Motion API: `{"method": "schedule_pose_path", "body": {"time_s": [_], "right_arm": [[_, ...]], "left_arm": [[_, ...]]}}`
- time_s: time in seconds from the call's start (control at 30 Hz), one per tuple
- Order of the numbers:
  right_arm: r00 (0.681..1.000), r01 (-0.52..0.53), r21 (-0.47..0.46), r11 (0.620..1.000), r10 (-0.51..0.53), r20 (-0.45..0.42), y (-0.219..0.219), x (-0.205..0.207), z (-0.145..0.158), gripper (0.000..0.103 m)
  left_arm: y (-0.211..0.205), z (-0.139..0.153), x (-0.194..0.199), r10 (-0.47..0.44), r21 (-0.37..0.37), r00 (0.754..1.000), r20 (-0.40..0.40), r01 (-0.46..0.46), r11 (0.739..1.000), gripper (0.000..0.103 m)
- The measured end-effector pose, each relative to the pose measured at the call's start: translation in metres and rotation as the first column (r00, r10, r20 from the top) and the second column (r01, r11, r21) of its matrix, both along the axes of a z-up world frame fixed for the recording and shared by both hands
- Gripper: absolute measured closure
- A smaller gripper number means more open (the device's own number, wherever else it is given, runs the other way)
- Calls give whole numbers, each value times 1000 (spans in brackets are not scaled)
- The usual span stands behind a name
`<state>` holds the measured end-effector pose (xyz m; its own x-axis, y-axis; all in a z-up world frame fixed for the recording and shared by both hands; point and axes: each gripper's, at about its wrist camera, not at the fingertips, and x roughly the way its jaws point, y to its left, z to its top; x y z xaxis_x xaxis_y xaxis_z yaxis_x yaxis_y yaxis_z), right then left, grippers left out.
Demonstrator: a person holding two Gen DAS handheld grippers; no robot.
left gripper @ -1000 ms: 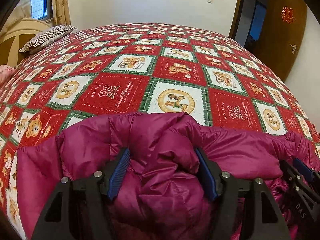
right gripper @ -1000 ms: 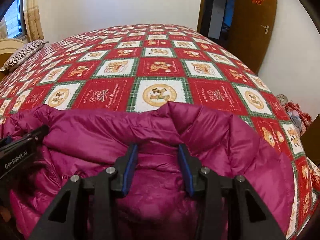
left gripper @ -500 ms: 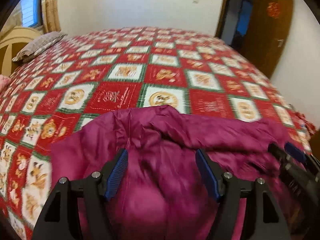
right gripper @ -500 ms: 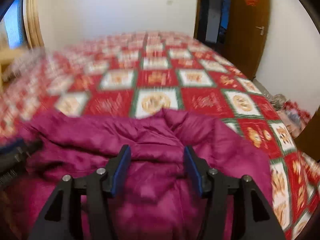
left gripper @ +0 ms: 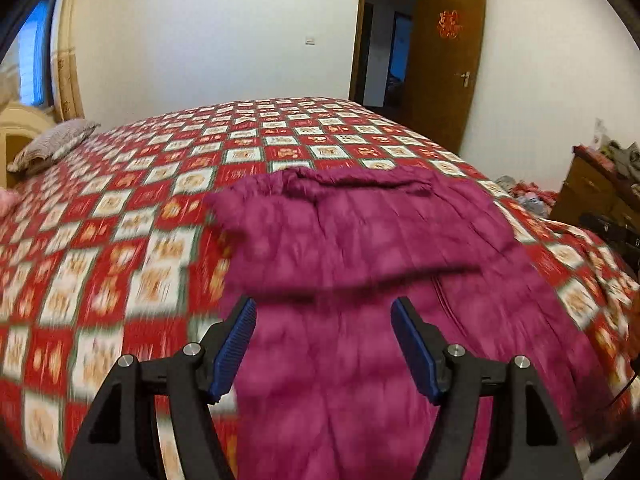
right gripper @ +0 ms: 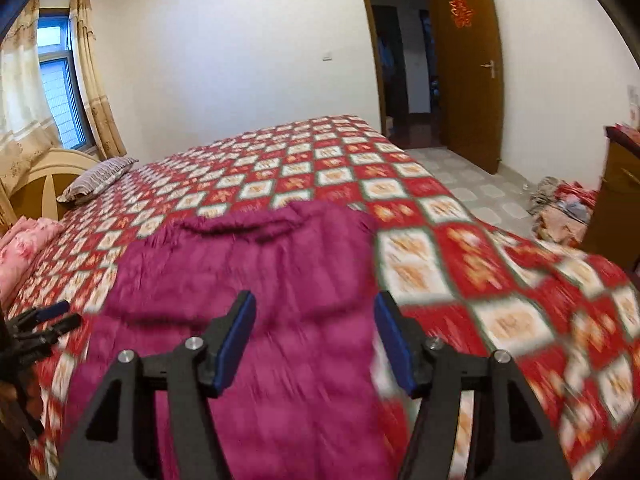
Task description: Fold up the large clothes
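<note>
the magenta down jacket [left gripper: 360, 240] lies on the bed [left gripper: 120, 220], its far part doubled toward the near hem, so both tongs hang free above it. left tongs [left gripper: 323, 344] gape empty; right tongs [right gripper: 314, 340] have just been opening, nothing between. a pillow [right gripper: 100, 178] sits at ten o'clock, well clear.

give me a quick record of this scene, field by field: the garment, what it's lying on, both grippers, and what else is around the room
garment: magenta puffer jacket, lying on the bed, one fold laid across it
surface: red patchwork bedspread
left gripper: open, above the jacket, nothing between the pads
right gripper: open, jaws just opened wider, nothing gripped
pillows: striped pillow near the headboard; pink pillow at the left edge
door: brown wooden door, standing open
floor: pile of clothes beside the bed
blur: strong near the camera, fine detail unclear
</note>
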<state>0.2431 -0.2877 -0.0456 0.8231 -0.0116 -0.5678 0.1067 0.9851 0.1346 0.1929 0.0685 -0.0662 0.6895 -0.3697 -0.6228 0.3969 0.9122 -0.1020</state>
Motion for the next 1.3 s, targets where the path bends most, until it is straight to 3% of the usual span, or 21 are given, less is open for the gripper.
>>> {"method": "schedule_pose_path", "body": {"time_s": [0.17, 0.2, 0.23, 0.3, 0.47, 0.6, 0.73, 0.8, 0.97, 1.13, 1.3], "right_arm": [[997, 62, -3, 998, -63, -47, -16, -69, -9, 39], [996, 72, 5, 997, -71, -53, -19, -81, -11, 37], [995, 74, 11, 997, -73, -61, -22, -91, -13, 29], [994, 68, 16, 998, -66, -86, -24, -106, -20, 25], [986, 28, 37, 999, -22, -163, -15, -119, -48, 25], [983, -32, 36, 999, 38, -181, 4, -125, -65, 25], [973, -64, -17, 998, 58, -224, 20, -122, -83, 25], [966, -76, -6, 997, 72, -248, 22, -120, -92, 25], [942, -90, -10, 996, 82, -327, 26, -117, -117, 25], [933, -114, -26, 993, 98, -346, 29, -119, -125, 25], [926, -155, -63, 986, 123, -356, 37, -120, -128, 23]], "left_arm": [[51, -10, -51, 11, -103, 1000, -13, -12, 995, 33], [62, -11, -63, 23, -121, 1000, 5, -22, 992, 33], [71, -10, -72, 32, -132, 999, 23, -29, 991, 33], [87, -10, -89, 35, -156, 998, 55, -26, 987, 33], [107, -9, -117, 37, -166, 996, 77, -24, 986, 33], [121, -4, -137, -23, -220, 995, 93, 43, 975, 33], [122, -6, -149, -101, -170, 991, 89, 115, 979, 32], [121, -16, -150, -109, -152, 992, 67, 118, 981, 32], [108, -61, -137, -112, -115, 990, -82, 102, 988, 32], [94, -98, -121, -107, -95, 965, -240, 86, 992, 32], [95, -101, -124, -100, -131, 972, -215, 73, 989, 27]]}}
